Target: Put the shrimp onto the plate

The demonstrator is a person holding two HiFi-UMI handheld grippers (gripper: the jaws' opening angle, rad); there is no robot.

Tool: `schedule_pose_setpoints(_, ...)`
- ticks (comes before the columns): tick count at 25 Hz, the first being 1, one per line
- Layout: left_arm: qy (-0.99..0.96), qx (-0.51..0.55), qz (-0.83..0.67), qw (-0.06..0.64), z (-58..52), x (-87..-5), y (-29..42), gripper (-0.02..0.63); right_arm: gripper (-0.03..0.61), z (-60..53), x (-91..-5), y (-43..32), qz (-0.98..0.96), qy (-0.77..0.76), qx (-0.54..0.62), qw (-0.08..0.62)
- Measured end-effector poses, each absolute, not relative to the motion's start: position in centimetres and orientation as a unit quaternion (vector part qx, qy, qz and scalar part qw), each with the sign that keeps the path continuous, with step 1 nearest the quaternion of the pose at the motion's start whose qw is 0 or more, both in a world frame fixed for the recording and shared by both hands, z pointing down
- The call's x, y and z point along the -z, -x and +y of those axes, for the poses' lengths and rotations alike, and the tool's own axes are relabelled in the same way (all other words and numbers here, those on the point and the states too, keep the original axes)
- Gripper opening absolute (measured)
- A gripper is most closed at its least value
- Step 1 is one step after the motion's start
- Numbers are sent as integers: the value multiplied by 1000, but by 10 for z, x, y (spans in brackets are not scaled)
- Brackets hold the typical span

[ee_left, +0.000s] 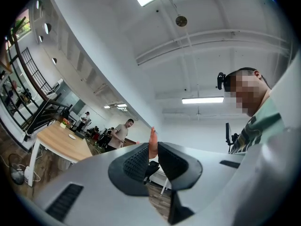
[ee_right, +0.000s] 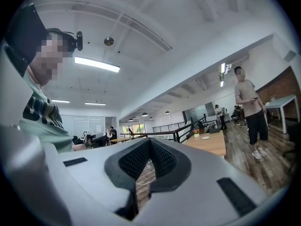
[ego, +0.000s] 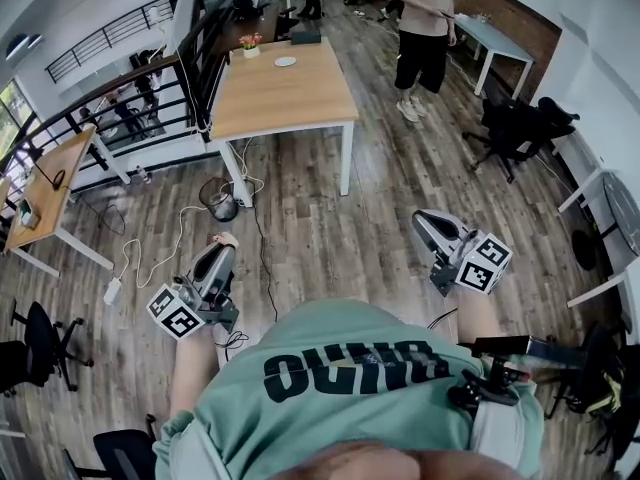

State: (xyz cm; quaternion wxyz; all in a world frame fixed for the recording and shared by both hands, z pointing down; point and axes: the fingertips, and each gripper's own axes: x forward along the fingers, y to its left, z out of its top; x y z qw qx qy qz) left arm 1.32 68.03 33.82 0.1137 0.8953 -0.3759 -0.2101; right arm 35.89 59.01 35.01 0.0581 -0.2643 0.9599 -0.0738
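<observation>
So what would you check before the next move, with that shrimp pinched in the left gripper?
1. Shrimp clamped in left gripper: ok.
2. Plate in sight on the wooden table: ok.
3. Plate within reach: not ok, the table stands well ahead across the floor.
4. Right gripper shut, nothing in it: ok.
5. Plate bare: cannot tell, too small.
6. Bystander apart from the plate: ok.

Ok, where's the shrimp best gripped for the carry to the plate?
Much as it is: the left tongs pinch the shrimp across its narrow body near one end, and the pointed rest pokes out past the tips. It's slim, so a side-on pinch probably suits it. A bite nearer its middle would likely slip less.
</observation>
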Motion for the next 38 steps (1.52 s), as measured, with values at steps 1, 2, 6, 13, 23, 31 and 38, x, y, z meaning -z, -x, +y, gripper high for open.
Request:
schedule_pose_setpoints(1,-896,210,-373,115,678,-339,-22,63,6,591,-351,-368,959,266,74,58)
schedule_pose_setpoints(2,-898,211,-369,116,675,-339,-30,62,6,591,-352,-377,959,268,73,57)
schedule_pose_setpoints(6,-902,214,-354,124,663,-338,-63,61,6,594,-355,-412,956,278,76,56)
schedule_pose_setpoints(13,-914,193,-327,144,644,-343,-116,61,6,593,-376,-463,946,299,101,72)
schedule_pose_setpoints(23,-909,184,-341,154,619,-353,-100,63,6,556,-402,-440,947,284,132,75)
schedule_pose_setpoints(31,-904,206,-338,162,566,-362,-21,63,6,503,-389,-362,950,282,119,55)
schedule_pose_setpoints(38,-910,207,-329,144,503,-343,83,61,6,443,-359,-252,955,279,93,50)
